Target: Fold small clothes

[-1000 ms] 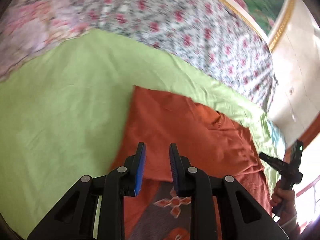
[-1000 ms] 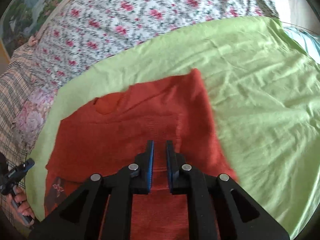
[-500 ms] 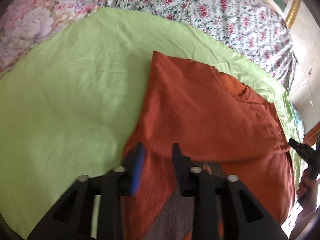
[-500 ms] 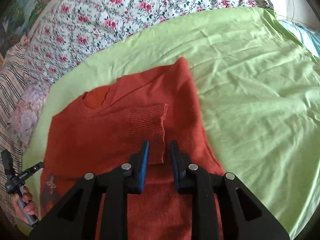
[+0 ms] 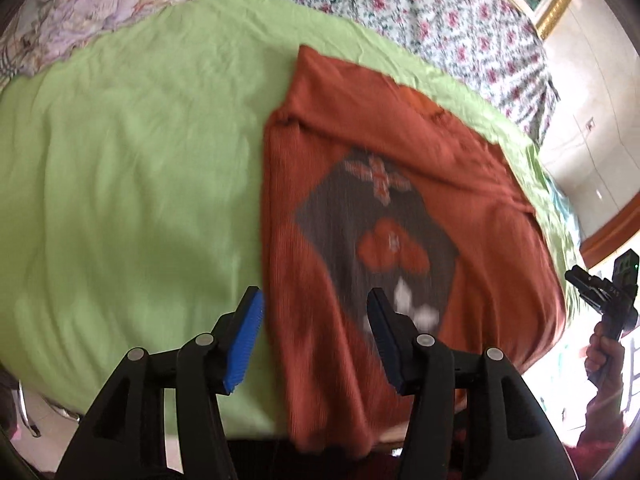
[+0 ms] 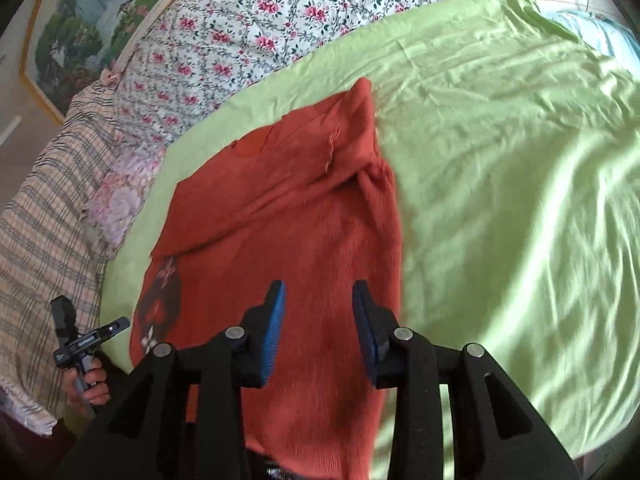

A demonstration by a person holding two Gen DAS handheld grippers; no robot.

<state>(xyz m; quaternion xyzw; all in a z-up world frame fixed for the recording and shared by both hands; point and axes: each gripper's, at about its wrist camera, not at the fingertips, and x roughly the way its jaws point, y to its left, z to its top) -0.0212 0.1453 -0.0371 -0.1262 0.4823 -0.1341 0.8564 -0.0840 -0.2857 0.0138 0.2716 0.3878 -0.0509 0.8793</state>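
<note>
Here, in the left wrist view, the left gripper (image 5: 314,320) has just been opening wide above the orange sweater (image 5: 400,220), pinching nothing. The sweater lies on the green sheet (image 5: 120,180), its dark picture perhaps a patch. In the right wrist view, the right gripper (image 6: 318,316) has also been opening, empty, over the sweater.

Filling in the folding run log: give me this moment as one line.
item: orange sweater, sleeve folded in | surface: green sheet | left gripper: opening, empty | right gripper: opening, empty
</note>
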